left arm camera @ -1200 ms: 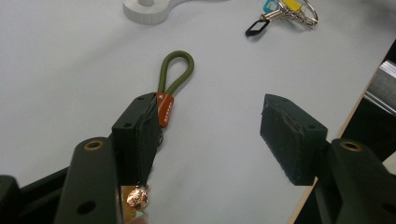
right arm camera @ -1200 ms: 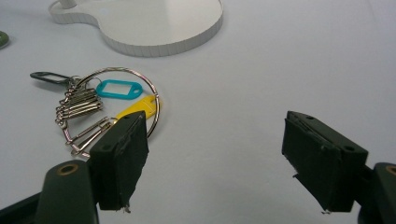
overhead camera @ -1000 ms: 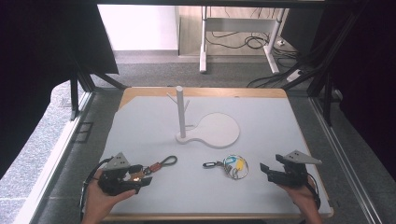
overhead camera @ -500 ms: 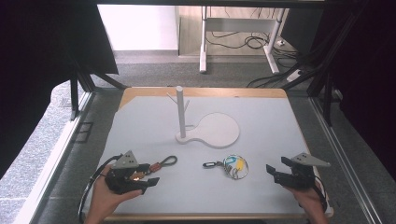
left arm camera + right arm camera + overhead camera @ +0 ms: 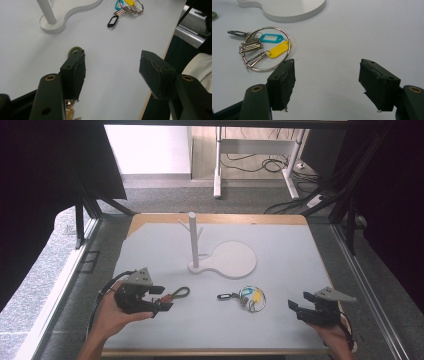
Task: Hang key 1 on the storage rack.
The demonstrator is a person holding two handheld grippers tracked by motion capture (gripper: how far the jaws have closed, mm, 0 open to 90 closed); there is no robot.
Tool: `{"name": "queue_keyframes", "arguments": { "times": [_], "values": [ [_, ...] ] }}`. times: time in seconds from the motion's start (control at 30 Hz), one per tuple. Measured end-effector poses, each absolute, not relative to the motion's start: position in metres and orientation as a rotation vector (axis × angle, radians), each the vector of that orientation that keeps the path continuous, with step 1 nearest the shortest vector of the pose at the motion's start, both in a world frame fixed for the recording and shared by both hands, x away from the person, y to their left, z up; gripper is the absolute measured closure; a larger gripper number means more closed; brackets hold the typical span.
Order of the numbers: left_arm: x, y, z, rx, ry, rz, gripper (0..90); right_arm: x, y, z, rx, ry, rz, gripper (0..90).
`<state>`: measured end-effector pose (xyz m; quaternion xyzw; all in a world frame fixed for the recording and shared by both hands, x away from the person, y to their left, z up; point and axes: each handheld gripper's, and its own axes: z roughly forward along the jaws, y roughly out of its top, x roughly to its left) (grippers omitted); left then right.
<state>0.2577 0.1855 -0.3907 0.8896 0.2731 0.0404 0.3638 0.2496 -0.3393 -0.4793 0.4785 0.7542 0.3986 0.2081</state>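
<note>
Since the earlier frames, left gripper [image 5: 161, 297] is lifting slightly beside the small keychain with olive loop and red clip [image 5: 175, 294], jaws gaping, nothing held. Right gripper [image 5: 299, 304], jaws having just been closing a little yet standing wide and empty, is hovering near the large steel key ring with teal and yellow plastic tags [image 5: 267, 48], which is lying flat before the white peg stand [image 5: 220, 261] on the white tabletop [image 5: 280, 245]. Handling: probably light, rigid, slippery wire, liable to jingle and swing; pinching the ring's rim looks best.

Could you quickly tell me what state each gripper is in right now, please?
Left gripper: open, holding nothing; one jaw beside the carabiner keychain.
Right gripper: open, jaws just been closing slightly, nothing between them.
</note>
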Motion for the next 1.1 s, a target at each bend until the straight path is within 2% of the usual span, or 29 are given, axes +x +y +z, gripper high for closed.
{"name": "queue_keyframes", "arguments": {
  "times": [0.27, 0.4, 0.7, 1.1],
  "values": [
    [0.278, 0.170, -0.388, 2.433, 0.659, 0.063, 38.3, 0.247, -0.341, -0.482, 1.347, 2.092, 1.080, 28.9],
    [0.289, 0.166, -0.395, 2.490, 0.705, 0.043, 38.7, 0.247, -0.342, -0.484, 1.352, 2.096, 1.070, 28.8],
    [0.308, 0.172, -0.409, 2.491, 0.760, -0.031, 40.0, 0.248, -0.339, -0.488, 1.346, 2.120, 1.052, 29.0],
    [0.322, 0.167, -0.426, 2.540, 0.821, -0.066, 41.7, 0.250, -0.333, -0.493, 1.333, 2.133, 1.016, 29.2]
  ]
}}
